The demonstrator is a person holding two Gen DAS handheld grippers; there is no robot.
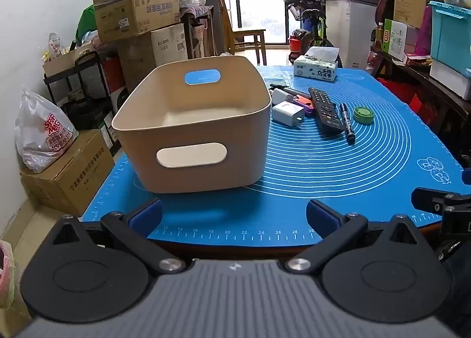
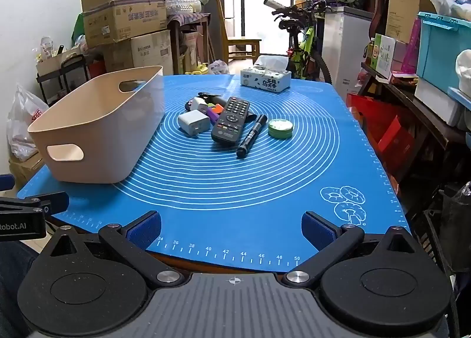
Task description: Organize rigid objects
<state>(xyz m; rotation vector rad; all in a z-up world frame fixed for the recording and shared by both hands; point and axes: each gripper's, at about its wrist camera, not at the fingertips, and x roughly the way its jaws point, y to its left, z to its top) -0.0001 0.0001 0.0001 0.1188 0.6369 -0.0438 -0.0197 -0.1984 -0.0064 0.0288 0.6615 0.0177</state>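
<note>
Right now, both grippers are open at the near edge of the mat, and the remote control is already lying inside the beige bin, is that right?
Not quite. The remote control lies on the blue mat beside the marker, outside the beige bin, as the right wrist view shows. The left gripper and right gripper are indeed open.

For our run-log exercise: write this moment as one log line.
phase: start | left gripper: open, empty | right gripper: open, empty | bin: nothing seen inside | remote, marker, charger, green tin: on mat
</note>
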